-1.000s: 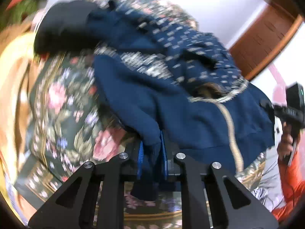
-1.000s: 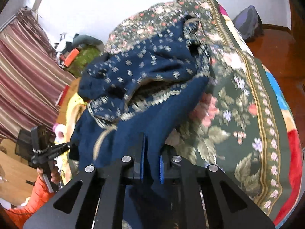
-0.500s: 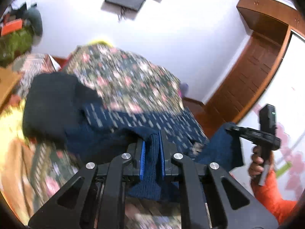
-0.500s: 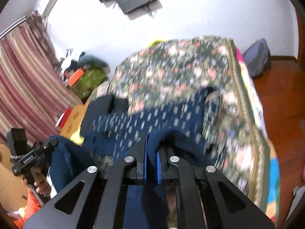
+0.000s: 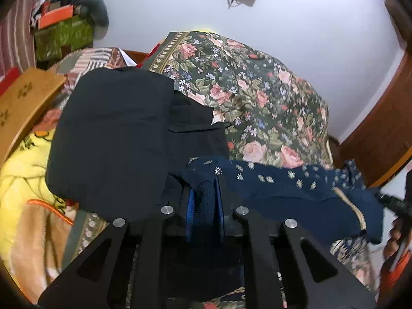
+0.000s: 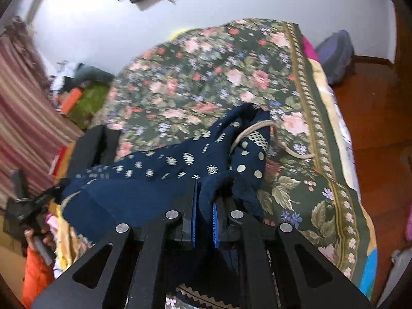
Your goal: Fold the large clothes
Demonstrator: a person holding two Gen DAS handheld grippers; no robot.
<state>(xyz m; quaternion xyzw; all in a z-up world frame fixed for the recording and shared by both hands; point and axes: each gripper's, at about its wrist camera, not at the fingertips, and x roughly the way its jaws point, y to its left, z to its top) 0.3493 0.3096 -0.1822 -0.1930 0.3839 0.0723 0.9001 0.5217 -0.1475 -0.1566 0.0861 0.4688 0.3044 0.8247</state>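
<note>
Stretched between the left hand-held gripper (image 5: 204, 203) and the right hand-held gripper (image 6: 204, 216), each clamped on an edge, a navy printed garment (image 6: 164, 170) hangs taut above the floral bedspread (image 6: 206, 77), apparently to straighten it for folding, beside folded black clothes (image 5: 110, 139).

Two grippers (image 5: 204, 206) (image 6: 204, 221), one blue garment (image 5: 296, 188), two black folded garments (image 5: 110, 134) (image 5: 198, 126), one floral bedspread (image 5: 257, 97).

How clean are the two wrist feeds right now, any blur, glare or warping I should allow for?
Left wrist view: floral bedspread slightly smeared toward the right, black folded clothes sharp, fisheye bends the wall edges. Right wrist view: the bedspread and curtain are motion-blurred, the blue garment fairly crisp; even light, no glare.
</note>
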